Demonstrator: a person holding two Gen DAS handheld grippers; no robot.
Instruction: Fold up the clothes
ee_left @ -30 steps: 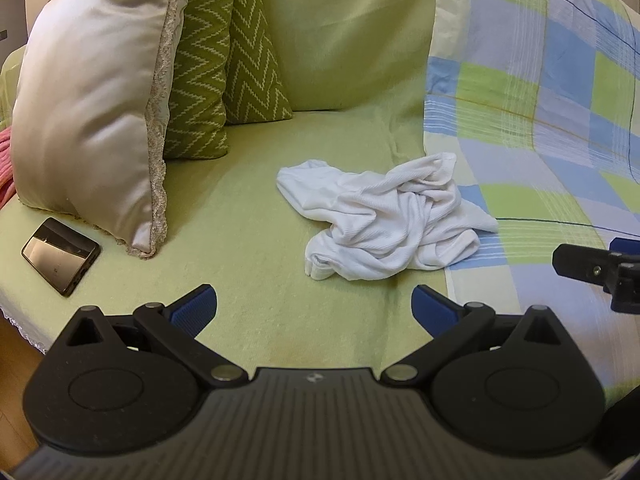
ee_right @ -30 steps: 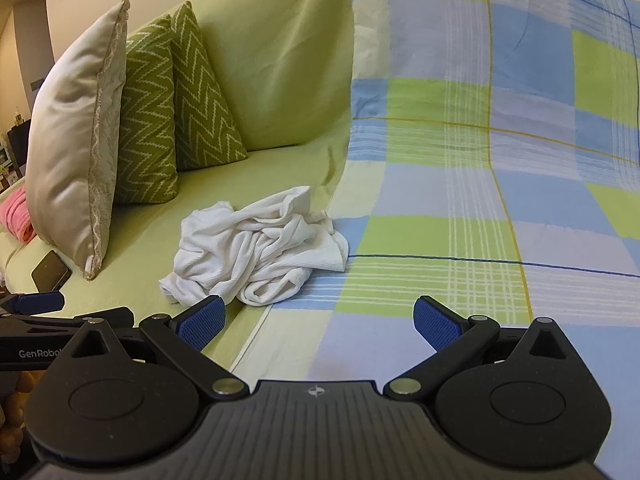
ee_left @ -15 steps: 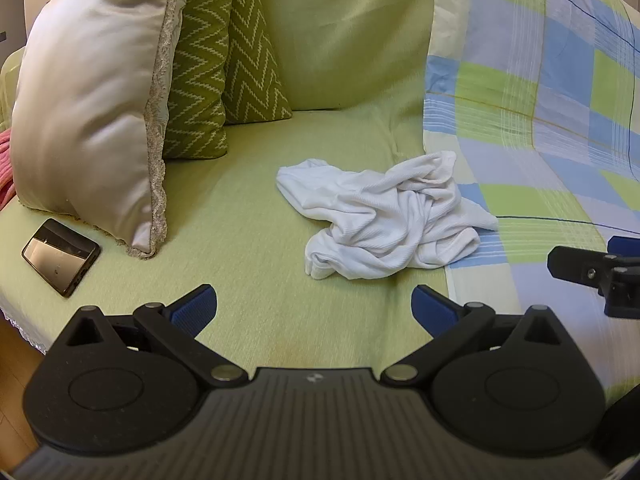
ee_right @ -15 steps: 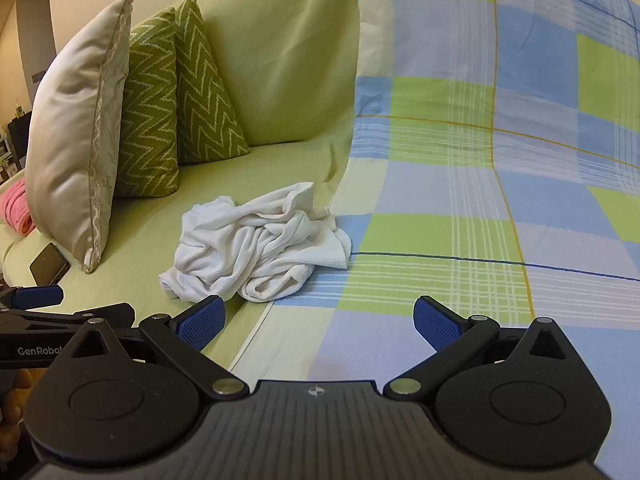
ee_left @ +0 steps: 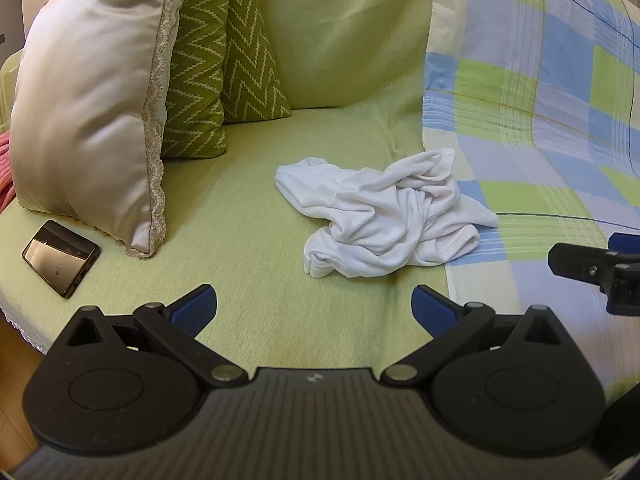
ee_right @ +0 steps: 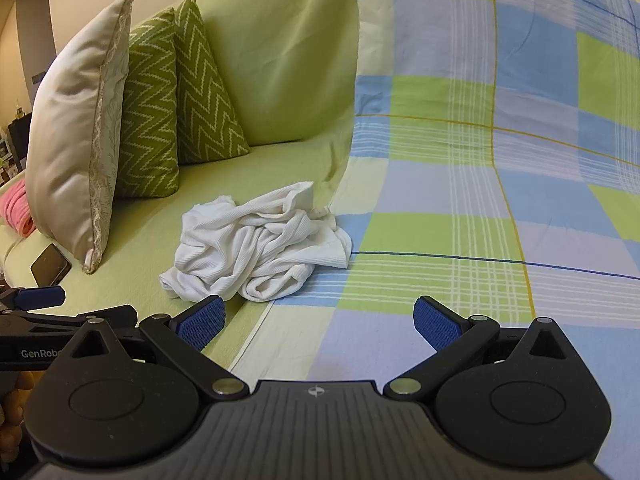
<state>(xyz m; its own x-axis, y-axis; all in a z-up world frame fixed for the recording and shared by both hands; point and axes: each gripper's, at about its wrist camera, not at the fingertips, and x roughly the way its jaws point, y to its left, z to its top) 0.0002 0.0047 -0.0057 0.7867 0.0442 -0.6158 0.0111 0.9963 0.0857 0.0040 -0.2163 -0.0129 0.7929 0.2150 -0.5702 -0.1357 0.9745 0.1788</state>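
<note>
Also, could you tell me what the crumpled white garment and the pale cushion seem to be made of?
White garment: likely soft ribbed cotton knit, matte, with fine parallel ribs and limp folds. Pale cushion: satin-like fabric, smooth sheen, lace-like trim along its seam.

My left tool (ee_left: 314, 308) is matte black plastic, with a ribbed housing across the middle and a small round emblem at its front edge. Two broad round discs flank the housing, each topped by a triangular cut-out and a small silver pin. Slim black link arms run from silver rivets out to the fingers, which end in dark blue pads (ee_left: 195, 309) with a fine dotted grip texture. My right tool (ee_right: 318, 318) is built the same: black ribbed body, twin discs, silver rivets, blue textured pads (ee_right: 436, 324). In the right wrist view the left tool's side carries white lettering reading "GenRob", cut off by the other tool.
</note>
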